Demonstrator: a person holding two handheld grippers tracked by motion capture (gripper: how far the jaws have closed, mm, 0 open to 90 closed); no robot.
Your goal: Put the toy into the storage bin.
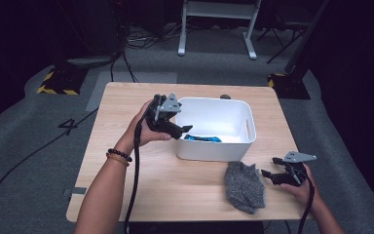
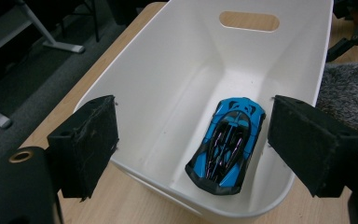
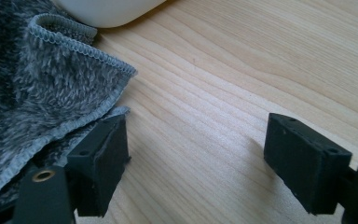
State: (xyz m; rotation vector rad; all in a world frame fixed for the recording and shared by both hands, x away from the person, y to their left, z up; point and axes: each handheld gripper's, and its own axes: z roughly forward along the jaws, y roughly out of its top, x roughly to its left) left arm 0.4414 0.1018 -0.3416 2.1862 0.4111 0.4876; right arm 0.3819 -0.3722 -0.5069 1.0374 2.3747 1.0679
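I note the left claw (image 1: 185,130) held over the near-left rim of the white rectangular plastic tub (image 1: 233,146), jaws apart and empty. The glossy blue toy sports car (image 2: 226,144) lies flat on the tub's floor, below those jaws. My right claw (image 1: 268,174) rests low on the light wooden desk (image 1: 175,185), right of the tub's front corner, jaws spread, one jaw just beside the grey fleecy cloth (image 1: 244,186), gripping nothing.

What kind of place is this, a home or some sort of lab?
Most likely a lab or recording studio, not a home: a lone wooden table stands on grey carpet, cables trail across the floor, yellow-and-black hazard tape marks equipment bases, and the surroundings are dark.
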